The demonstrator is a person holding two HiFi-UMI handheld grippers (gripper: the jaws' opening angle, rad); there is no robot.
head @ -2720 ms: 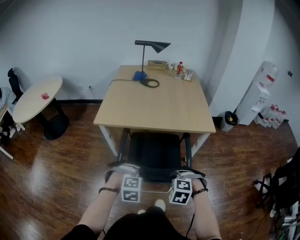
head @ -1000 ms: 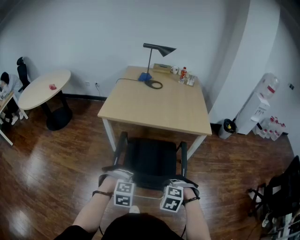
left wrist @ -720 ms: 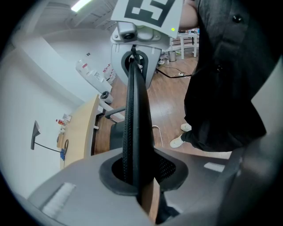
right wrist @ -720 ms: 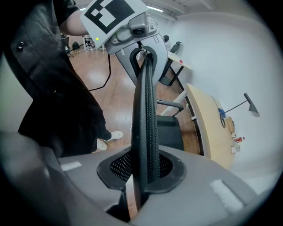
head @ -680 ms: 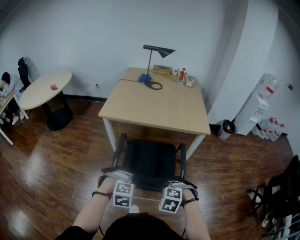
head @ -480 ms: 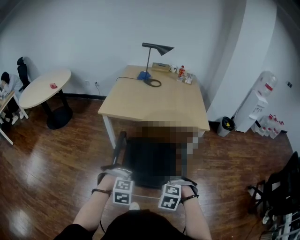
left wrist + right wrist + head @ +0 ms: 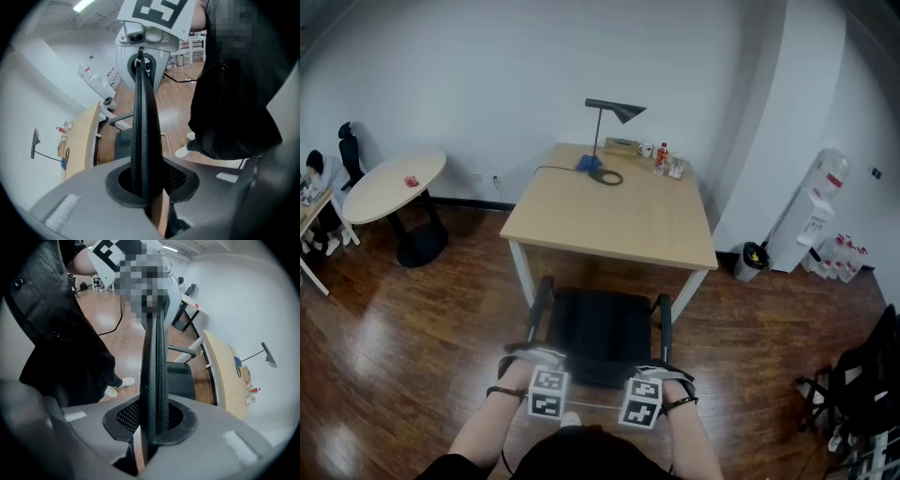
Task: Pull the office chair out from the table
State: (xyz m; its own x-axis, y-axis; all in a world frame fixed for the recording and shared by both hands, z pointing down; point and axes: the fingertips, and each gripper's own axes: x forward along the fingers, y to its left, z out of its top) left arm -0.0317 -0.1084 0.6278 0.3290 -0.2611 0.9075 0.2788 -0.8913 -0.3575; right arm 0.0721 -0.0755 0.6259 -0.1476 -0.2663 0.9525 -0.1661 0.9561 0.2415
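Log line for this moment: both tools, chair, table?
left tool: shut on chair backrest | right tool: shut on chair backrest | chair seat: out in front of table

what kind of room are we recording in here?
Most likely an office: a wooden desk with a desk lamp on it, a black office chair in front of it, and a water dispenser against the wall.
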